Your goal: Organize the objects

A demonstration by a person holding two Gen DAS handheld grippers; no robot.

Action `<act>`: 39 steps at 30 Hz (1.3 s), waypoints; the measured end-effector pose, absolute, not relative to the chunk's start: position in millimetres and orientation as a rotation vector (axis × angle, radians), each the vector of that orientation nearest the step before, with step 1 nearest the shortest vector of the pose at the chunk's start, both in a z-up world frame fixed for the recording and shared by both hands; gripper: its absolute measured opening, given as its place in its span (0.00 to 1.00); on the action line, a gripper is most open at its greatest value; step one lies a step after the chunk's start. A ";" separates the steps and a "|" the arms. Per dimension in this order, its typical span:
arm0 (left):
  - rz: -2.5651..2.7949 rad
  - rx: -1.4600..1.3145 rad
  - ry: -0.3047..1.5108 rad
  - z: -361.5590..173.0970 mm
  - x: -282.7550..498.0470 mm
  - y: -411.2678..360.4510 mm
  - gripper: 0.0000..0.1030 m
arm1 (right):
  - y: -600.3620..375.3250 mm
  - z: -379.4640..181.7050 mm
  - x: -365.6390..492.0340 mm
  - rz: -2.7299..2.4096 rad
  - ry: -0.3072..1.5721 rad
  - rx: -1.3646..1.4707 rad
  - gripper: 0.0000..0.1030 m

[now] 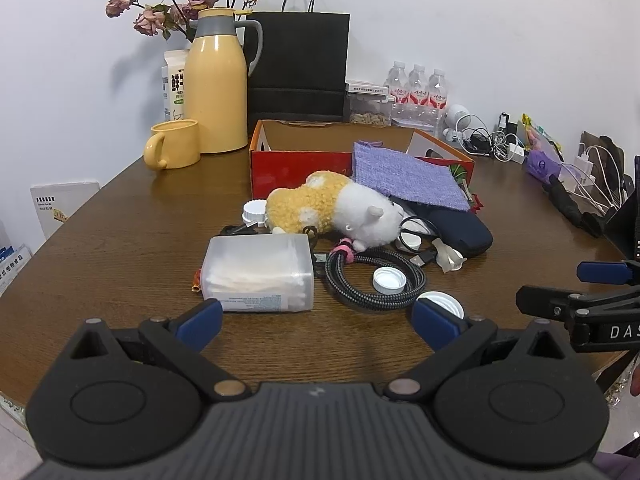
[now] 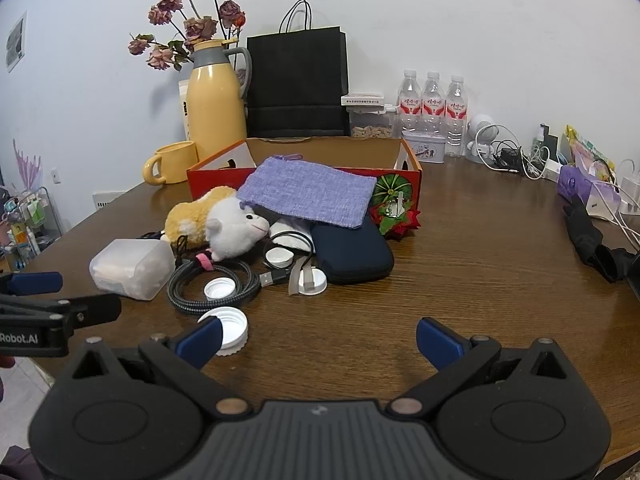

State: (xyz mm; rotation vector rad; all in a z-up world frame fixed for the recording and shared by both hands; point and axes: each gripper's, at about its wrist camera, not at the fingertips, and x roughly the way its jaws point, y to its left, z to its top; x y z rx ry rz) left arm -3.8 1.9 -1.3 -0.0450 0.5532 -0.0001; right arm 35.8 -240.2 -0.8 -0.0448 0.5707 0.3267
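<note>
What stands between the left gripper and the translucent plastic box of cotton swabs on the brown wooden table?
Nothing visible does. The left gripper is open, and the translucent plastic box of cotton swabs lies straight ahead of it, with only bare brown wooden table between. The coiled black braided cable lies to the box's right, outside that path.

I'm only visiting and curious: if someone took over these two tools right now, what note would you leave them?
Left hand-held gripper: open, empty, low over the table's near edge.
Right hand-held gripper: open, empty, likewise.
Clutter sits in front of the red box: cotton swab box, plush toy, coiled cable, white caps, dark case. Purple pouch leans on the box's front edge.
Done: seemingly nothing.
Left: everything.
</note>
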 end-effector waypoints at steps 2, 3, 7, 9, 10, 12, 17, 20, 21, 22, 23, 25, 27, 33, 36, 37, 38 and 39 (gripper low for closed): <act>0.000 -0.046 0.552 -1.0 -4.1 1.9 1.00 | -239.8 -0.9 35.8 0.326 0.570 -0.044 1.00; 0.000 -0.046 0.552 -1.2 -3.8 1.6 1.00 | -239.7 -0.8 35.6 0.326 0.570 -0.044 1.00; 0.000 -0.049 0.554 -0.8 -3.8 1.8 1.00 | -239.5 -0.3 35.6 0.326 0.571 -0.045 1.00; -0.001 -0.050 0.554 -0.8 -4.0 2.3 1.00 | -239.4 -0.2 35.7 0.327 0.571 -0.045 1.00; 0.000 -0.050 0.554 -0.8 -4.0 2.3 1.00 | -239.4 -0.2 35.7 0.326 0.572 -0.045 1.00; 0.000 -0.052 0.555 -0.6 -3.7 2.7 1.00 | -239.2 -0.4 35.7 0.327 0.573 -0.045 1.00; 0.001 -0.057 0.555 -0.8 -3.8 2.7 1.00 | -238.3 1.1 35.0 0.327 0.573 -0.045 1.00; 0.000 -0.057 0.556 -0.9 -3.7 3.0 1.00 | -238.6 0.6 35.6 0.328 0.574 -0.045 1.00; 0.001 -0.056 0.556 -1.0 -3.8 3.0 1.00 | -238.5 0.7 35.5 0.327 0.574 -0.045 1.00; 0.001 -0.056 0.556 -1.0 -3.8 3.0 1.00 | -238.4 0.8 35.4 0.328 0.574 -0.045 1.00; 0.001 -0.057 0.556 -0.9 -3.8 2.9 1.00 | -238.4 0.7 35.4 0.328 0.573 -0.045 1.00; 0.000 -0.056 0.556 -0.9 -3.8 3.1 1.00 | -238.6 0.3 35.7 0.327 0.573 -0.045 1.00; -0.001 -0.056 0.555 -0.9 -3.8 3.2 1.00 | -238.5 1.2 35.6 0.327 0.572 -0.046 1.00; 0.001 -0.057 0.556 -0.9 -3.8 3.0 1.00 | -238.5 0.8 35.8 0.327 0.573 -0.046 1.00; 0.000 -0.057 0.556 -0.8 -3.7 3.3 1.00 | -238.4 0.7 35.9 0.328 0.573 -0.046 1.00; 0.000 -0.057 0.557 -0.9 -3.6 3.2 1.00 | -238.4 0.6 35.9 0.328 0.574 -0.046 1.00; 0.001 -0.058 0.557 -0.9 -3.6 3.6 1.00 | -238.3 0.5 35.9 0.328 0.573 -0.046 1.00; 0.001 -0.059 0.558 -1.0 -3.4 4.0 1.00 | -238.3 0.7 35.8 0.328 0.573 -0.046 1.00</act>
